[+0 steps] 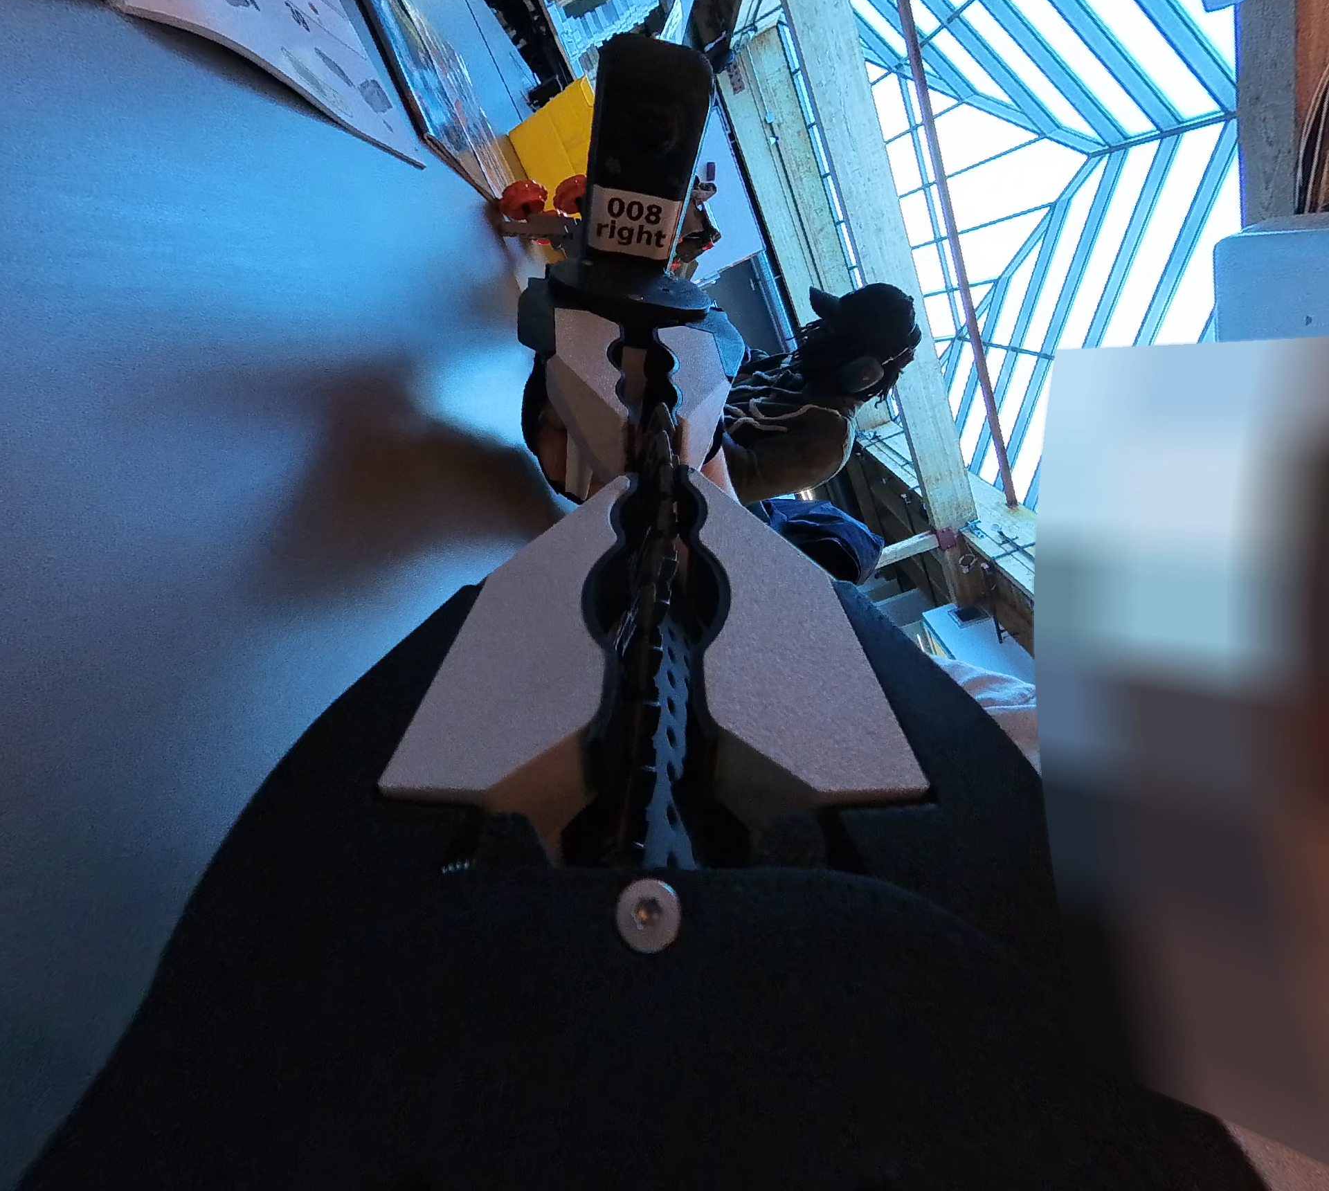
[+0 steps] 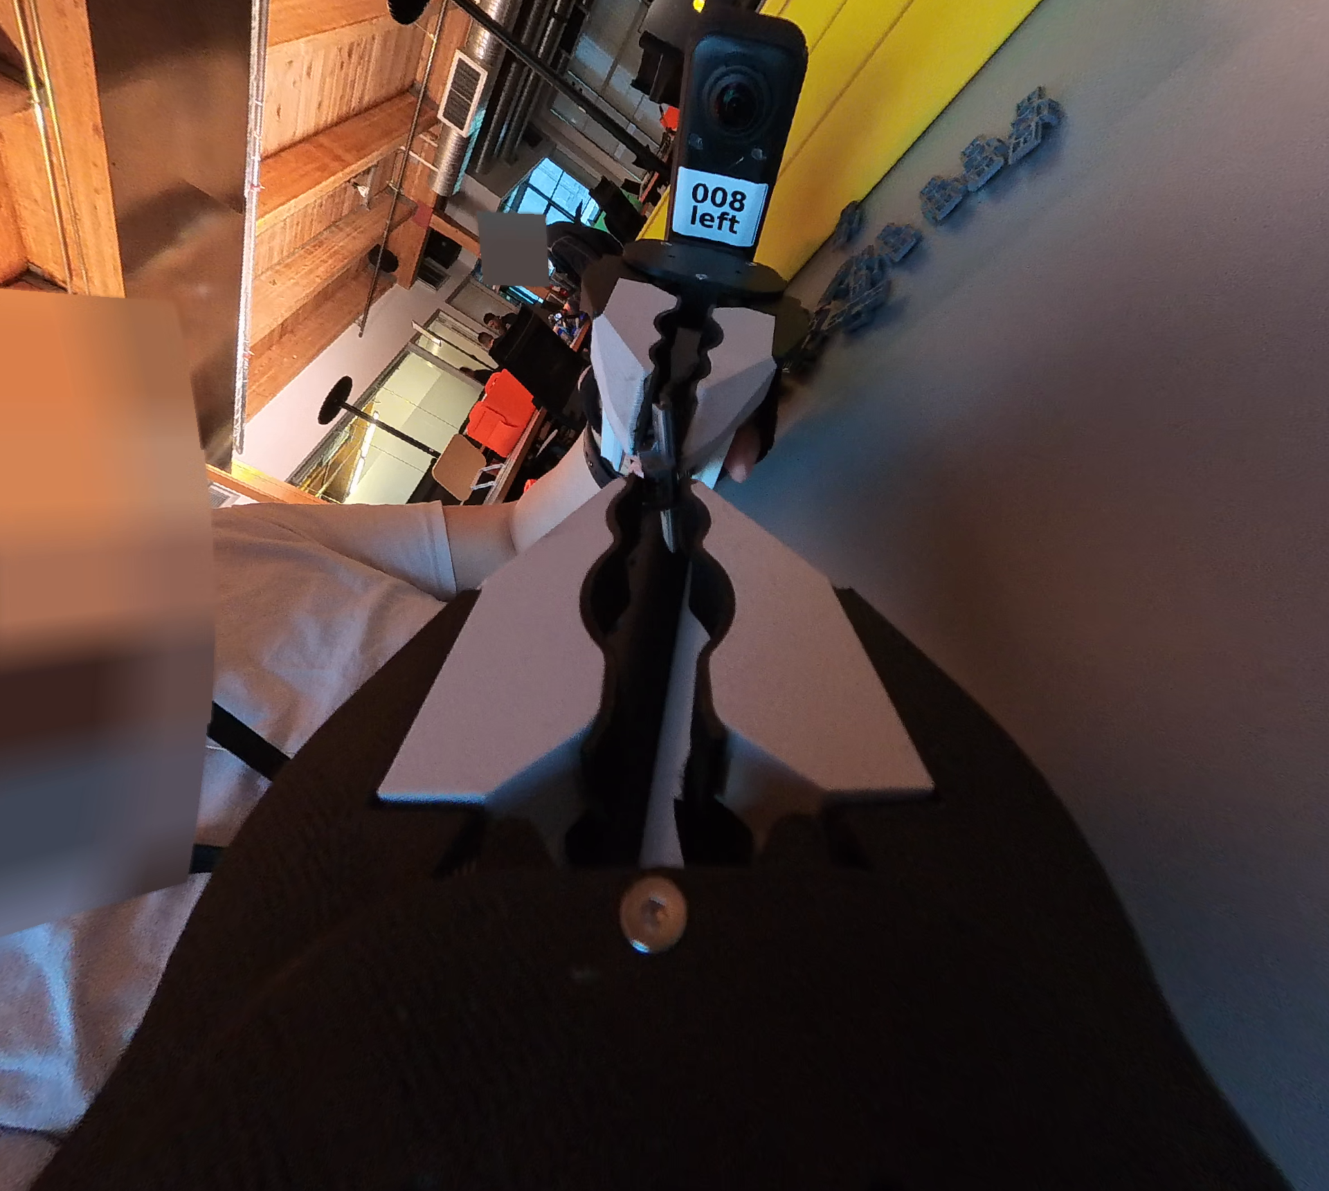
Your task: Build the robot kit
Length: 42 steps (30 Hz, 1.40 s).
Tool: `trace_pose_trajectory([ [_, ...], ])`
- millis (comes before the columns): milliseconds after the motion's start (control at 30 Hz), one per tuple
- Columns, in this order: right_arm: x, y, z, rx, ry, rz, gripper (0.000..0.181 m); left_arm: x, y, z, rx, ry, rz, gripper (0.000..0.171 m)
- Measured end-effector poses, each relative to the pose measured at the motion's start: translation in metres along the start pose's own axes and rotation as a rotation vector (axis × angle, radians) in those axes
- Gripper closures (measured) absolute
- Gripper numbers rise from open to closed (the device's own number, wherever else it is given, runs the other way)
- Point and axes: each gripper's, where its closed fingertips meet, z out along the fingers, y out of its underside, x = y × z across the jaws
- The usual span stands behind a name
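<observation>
Two hand-held grippers meet tip to tip above a grey table (image 1: pixel 180 365): the left gripper (image 1: pixel 651 509) and right gripper (image 2: pixel 658 509) each clench one end of a dark toothed strip (image 1: pixel 658 588) running lengthwise between them.

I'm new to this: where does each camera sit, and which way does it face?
Left wrist view: rides on the left hand-held gripper, facing the right hand-held gripper across the grey table; the right hand shows behind it.
Right wrist view: rides on the right hand-held gripper, facing back at the left one; a white shirt and the left hand show.
Shared: both grippers, shut on one dark strip, and the table.
</observation>
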Motion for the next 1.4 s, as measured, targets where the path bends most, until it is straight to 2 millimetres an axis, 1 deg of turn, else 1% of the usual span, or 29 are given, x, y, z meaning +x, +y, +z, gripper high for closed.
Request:
trace_pose_trajectory([
  [167, 0.005, 0.001, -0.001, -0.011, 0.043, -0.013, 0.174, -0.005, 0.0, 0.0, 0.0, -0.032, 0.011, 0.166],
  [467, 0.002, 0.0, -0.002, -0.006, 0.028, -0.008, 0.174, -0.002, -0.001, 0.001, 0.004, -0.025, 0.029, 0.165],
  [567, -0.001, -0.001, -0.001, 0.001, 0.016, -0.03, 0.174, 0.002, -0.002, 0.002, 0.005, -0.016, 0.052, 0.165],
  [667, -0.01, -0.001, -0.002, -0.032, 0.043, -0.117, 0.174, 0.012, 0.0, 0.004, -0.01, -0.018, 0.168, 0.165],
  [733, -0.021, -0.005, -0.003, -0.033, 0.06, -0.198, 0.174, 0.026, -0.001, 0.006, 0.006, -0.004, 0.302, 0.163],
  [800, -0.033, -0.009, -0.004, -0.033, 0.061, -0.249, 0.175, 0.041, 0.001, 0.007, 0.008, 0.007, 0.441, 0.156],
  [833, -0.036, -0.008, -0.004, -0.041, 0.062, -0.26, 0.175, 0.042, 0.003, 0.008, 0.002, -0.013, 0.497, 0.157],
  [867, -0.038, -0.006, -0.003, -0.054, 0.058, -0.263, 0.175, 0.039, 0.004, 0.008, -0.006, -0.052, 0.535, 0.165],
  [900, -0.035, -0.004, -0.003, -0.066, 0.075, -0.264, 0.174, 0.035, 0.004, 0.008, -0.012, -0.082, 0.548, 0.165],
  [1033, -0.024, 0.002, -0.004, -0.117, 0.115, -0.283, 0.176, 0.024, 0.01, 0.008, -0.058, -0.076, 0.436, 0.165],
  [1133, -0.02, 0.003, -0.003, -0.101, 0.089, -0.183, 0.175, 0.019, 0.01, 0.007, -0.062, -0.087, 0.383, 0.165],
  [1200, -0.014, 0.01, -0.004, -0.133, 0.066, -0.107, 0.174, 0.011, 0.015, 0.007, -0.1, -0.118, 0.365, 0.165],
  [1267, -0.005, 0.011, -0.006, -0.151, 0.092, -0.08, 0.174, 0.001, 0.015, 0.008, -0.101, -0.162, 0.33, 0.166],
  [1333, -0.003, 0.014, -0.008, -0.179, 0.075, -0.054, 0.174, -0.001, 0.018, 0.009, -0.116, -0.146, 0.27, 0.166],
  [1400, 0.003, 0.014, -0.013, -0.182, 0.087, -0.011, 0.174, -0.007, 0.017, 0.009, -0.11, -0.17, 0.251, 0.166],
])
